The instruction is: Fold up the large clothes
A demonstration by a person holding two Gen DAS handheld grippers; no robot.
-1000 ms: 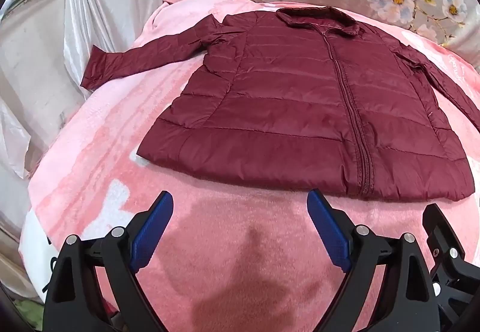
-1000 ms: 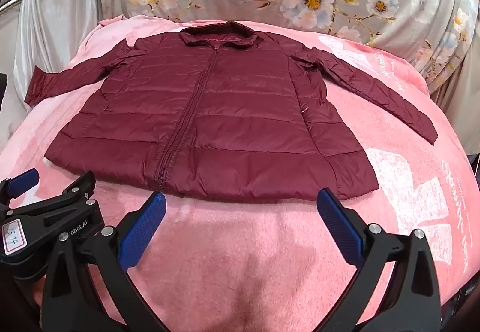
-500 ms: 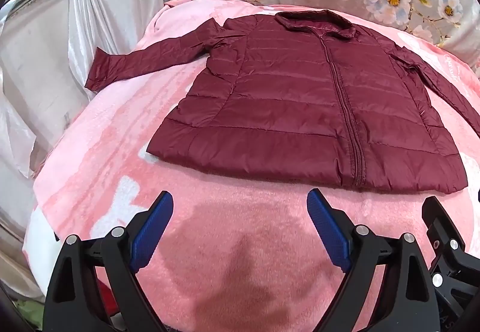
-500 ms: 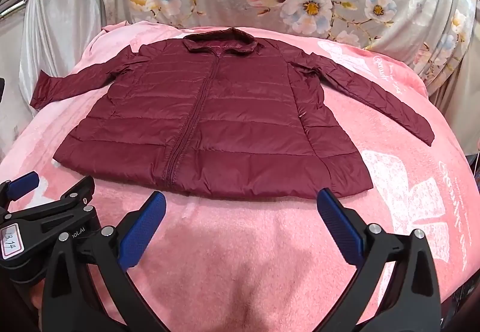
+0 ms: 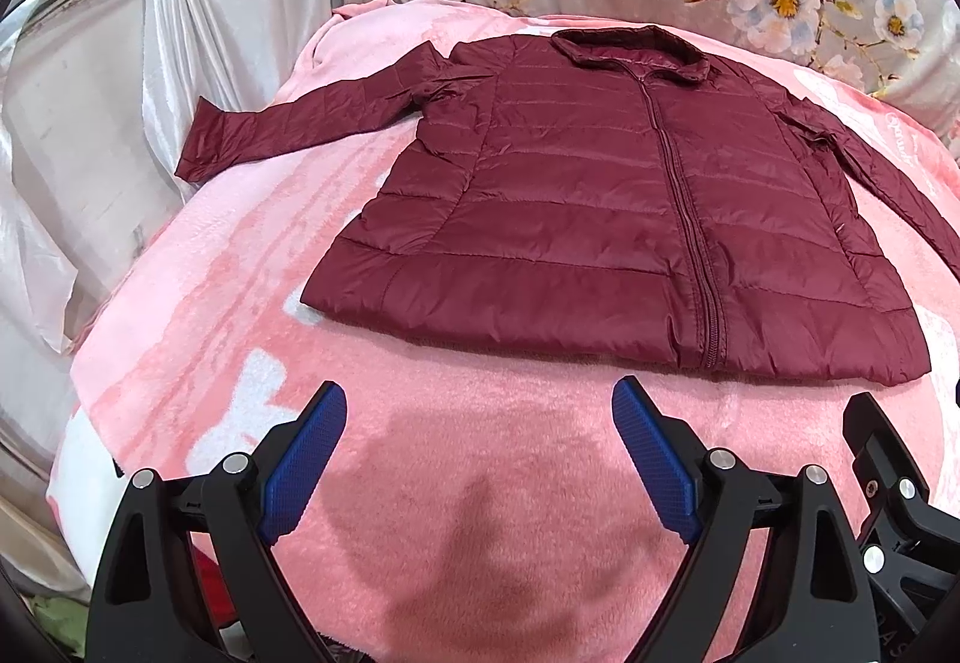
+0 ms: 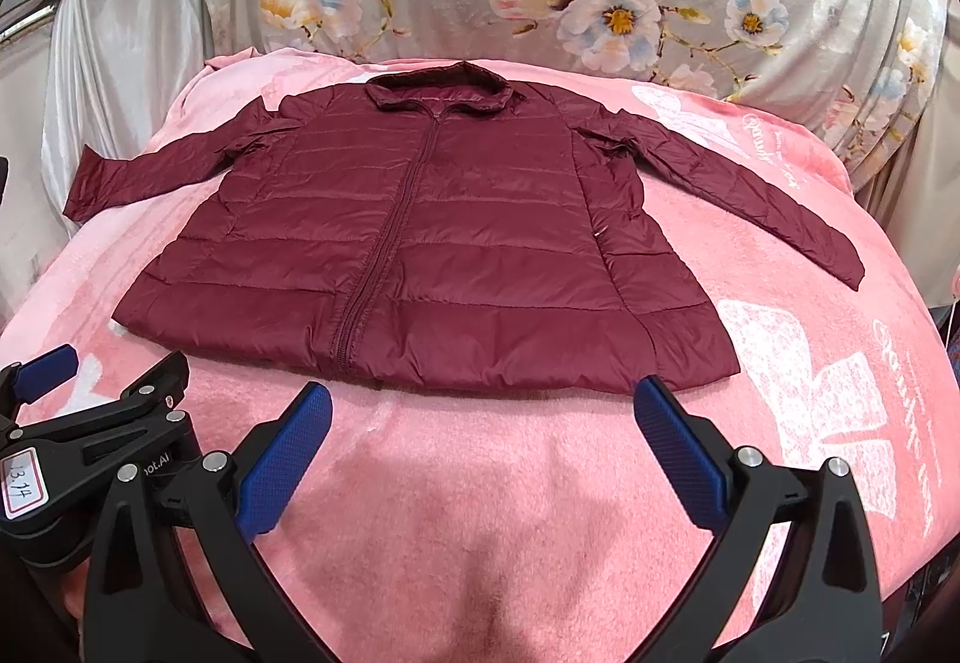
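Jacket (image 6: 420, 243) lies flat and zipped on the fuzzy pink blanket (image 6: 480, 483), collar far, hem near, its long axis running away from us. Only our right view shows the whole right sleeve (image 6: 762, 195). The quilted maroon shell looks smooth. Our left gripper (image 5: 480, 459) and right gripper (image 6: 483, 453) gape wide, empty, short of the hem.

A dark maroon quilted puffer jacket (image 6: 420, 237) lies flat, zipped, on a fluffy pink blanket (image 6: 540, 483), collar toward the far edge, sleeves spread toward both sides. The right gripper (image 6: 480, 447) hovers gaping near the hem; the left gripper (image 6: 102, 381) sits at lower left.
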